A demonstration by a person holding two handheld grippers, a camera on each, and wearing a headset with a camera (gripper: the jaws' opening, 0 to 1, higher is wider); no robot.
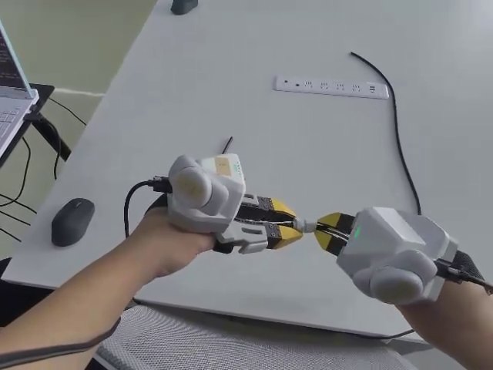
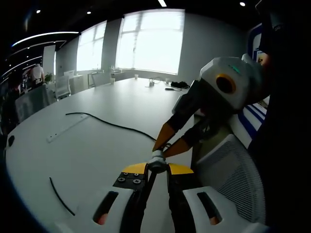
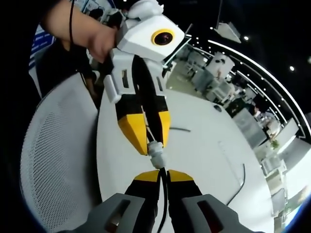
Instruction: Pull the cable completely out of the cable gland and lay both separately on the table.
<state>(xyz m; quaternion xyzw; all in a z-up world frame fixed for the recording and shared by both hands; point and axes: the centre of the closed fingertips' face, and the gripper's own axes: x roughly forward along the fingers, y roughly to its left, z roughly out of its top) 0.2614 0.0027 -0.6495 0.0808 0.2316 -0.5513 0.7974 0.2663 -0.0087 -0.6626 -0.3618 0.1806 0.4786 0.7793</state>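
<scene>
Over the near edge of a wide white tabletop (image 1: 231,116), with open room short of the power strip (image 1: 331,87), the left gripper (image 1: 291,228) pinches the thin, limp cable (image 1: 277,223); the right gripper (image 1: 327,229) appears clamped on the small, light, rigid cable gland (image 1: 308,227); best gripped close and pulled straight.
</scene>
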